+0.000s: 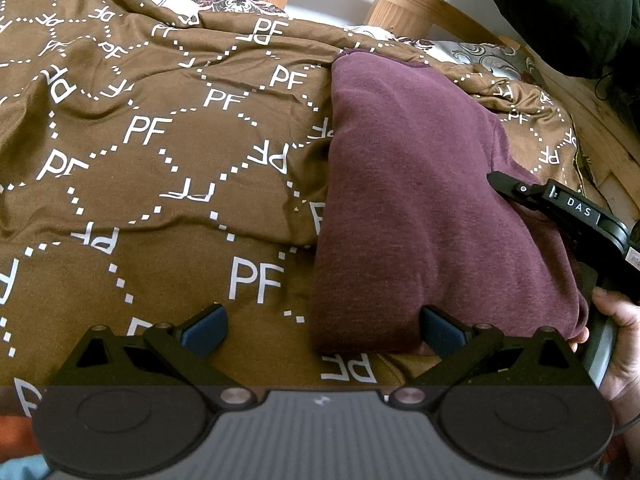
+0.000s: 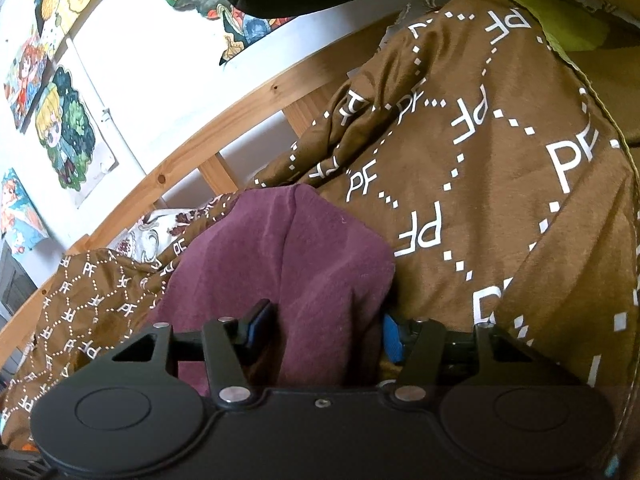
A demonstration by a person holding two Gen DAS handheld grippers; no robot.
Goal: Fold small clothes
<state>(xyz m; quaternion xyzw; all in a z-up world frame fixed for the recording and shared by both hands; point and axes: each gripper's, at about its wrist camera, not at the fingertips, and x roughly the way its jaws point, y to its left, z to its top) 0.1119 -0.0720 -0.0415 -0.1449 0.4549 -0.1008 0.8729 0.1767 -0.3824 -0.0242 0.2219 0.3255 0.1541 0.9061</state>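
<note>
Right tongs [image 2: 320, 332] clench the maroon garment [image 2: 288, 264]; left tongs [image 1: 322, 330] gape beside it.

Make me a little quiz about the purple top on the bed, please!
1. True or false: the purple garment lies on a brown bedspread printed with white letters.
2. Which gripper has the garment between its fingers: A left gripper, B right gripper?
3. Fill in: behind the bed stands a wooden ____.

Key: 1 true. 2 B. 3 rail.
</note>
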